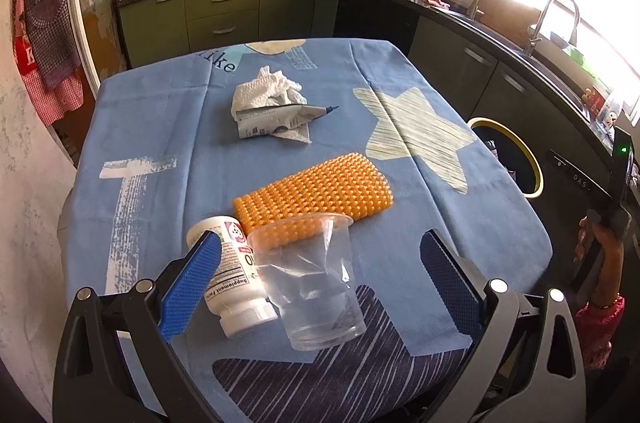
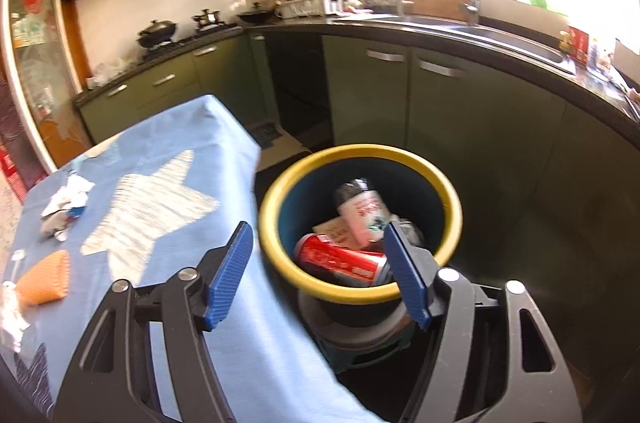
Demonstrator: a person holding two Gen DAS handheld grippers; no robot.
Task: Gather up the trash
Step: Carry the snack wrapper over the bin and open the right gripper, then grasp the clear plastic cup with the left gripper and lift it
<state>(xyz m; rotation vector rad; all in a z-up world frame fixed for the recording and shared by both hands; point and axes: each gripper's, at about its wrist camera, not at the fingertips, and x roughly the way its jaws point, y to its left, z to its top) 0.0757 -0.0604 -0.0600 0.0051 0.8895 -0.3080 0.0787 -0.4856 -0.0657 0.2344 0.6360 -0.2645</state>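
Clear plastic cup (image 1: 316, 279) lies tipped on the blue tablecloth (image 1: 140, 127), between the left gripper's (image 1: 320, 279) spread jaws, beside a white supplement bottle (image 1: 232, 283). Closing gently on the cup alone should avoid crushing it. Right gripper (image 2: 320, 271) hovers released over the yellow-rimmed bin (image 2: 448, 199), which holds 1 red can (image 2: 340, 259).

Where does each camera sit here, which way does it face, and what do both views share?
Left wrist: on the left gripper, open over the table, facing a plastic cup, pill bottle and crumpled tissue; the right hand shows at the edge.
Right wrist: on the right gripper, open above the trash bin holding a red can.
Shared: table, bin, orange pad, kitchen counter.
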